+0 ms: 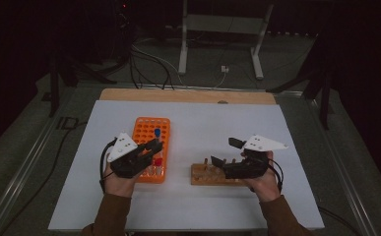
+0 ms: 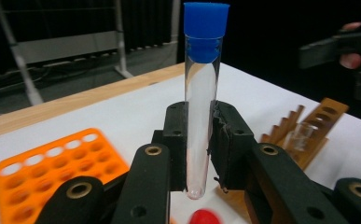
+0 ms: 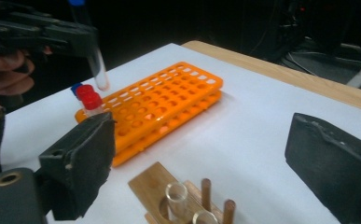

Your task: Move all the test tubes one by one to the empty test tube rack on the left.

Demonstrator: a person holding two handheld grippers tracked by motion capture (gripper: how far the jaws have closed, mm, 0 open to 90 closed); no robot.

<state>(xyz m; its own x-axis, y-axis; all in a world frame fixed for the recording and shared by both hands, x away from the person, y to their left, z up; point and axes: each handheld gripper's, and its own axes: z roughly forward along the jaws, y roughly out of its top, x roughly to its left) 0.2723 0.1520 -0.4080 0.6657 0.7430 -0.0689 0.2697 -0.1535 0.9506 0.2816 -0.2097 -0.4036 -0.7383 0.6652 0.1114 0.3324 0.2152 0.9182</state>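
Left hand-held gripper clamps blue-capped tube upright above orange rack; right hand-held gripper open, empty, over wooden rack.

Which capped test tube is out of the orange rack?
The clear blue-capped test tube, clamped upright between the left gripper's jaws above the orange plastic rack. The red-capped tubes sit in the rack's near end.

Blue-capped clear tube, orange rack, red caps, white table.
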